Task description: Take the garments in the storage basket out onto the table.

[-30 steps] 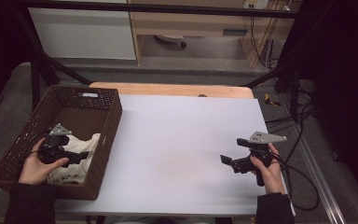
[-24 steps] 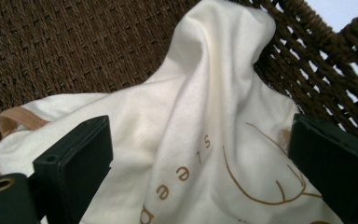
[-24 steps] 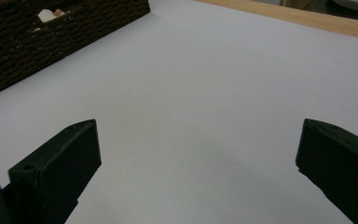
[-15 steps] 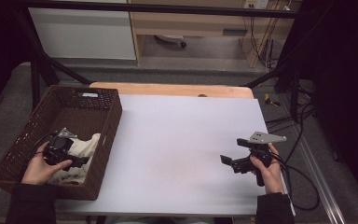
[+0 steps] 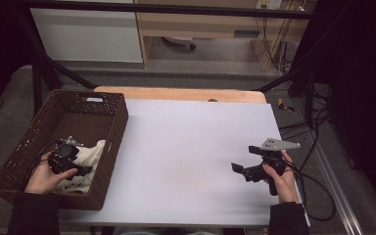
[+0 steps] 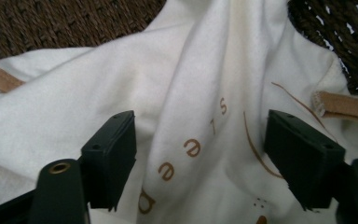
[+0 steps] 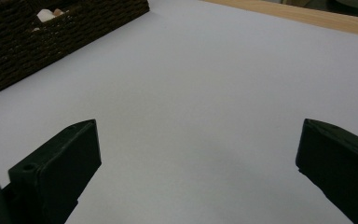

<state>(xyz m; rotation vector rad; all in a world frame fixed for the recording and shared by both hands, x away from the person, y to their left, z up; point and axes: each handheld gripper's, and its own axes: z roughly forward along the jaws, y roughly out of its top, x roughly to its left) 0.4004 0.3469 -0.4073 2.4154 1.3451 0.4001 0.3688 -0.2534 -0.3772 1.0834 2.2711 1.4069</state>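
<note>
The left gripper (image 5: 81, 170) is closing around a fold of the white cloth (image 6: 205, 93) in the basket (image 5: 112, 127) — not yet clamped — to lift it.

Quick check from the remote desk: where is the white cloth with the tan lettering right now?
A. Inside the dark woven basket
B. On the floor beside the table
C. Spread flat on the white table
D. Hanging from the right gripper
A: the white cloth lies bunched inside the woven basket, and the left gripper view shows it between the left gripper jaws with wicker behind.
</note>
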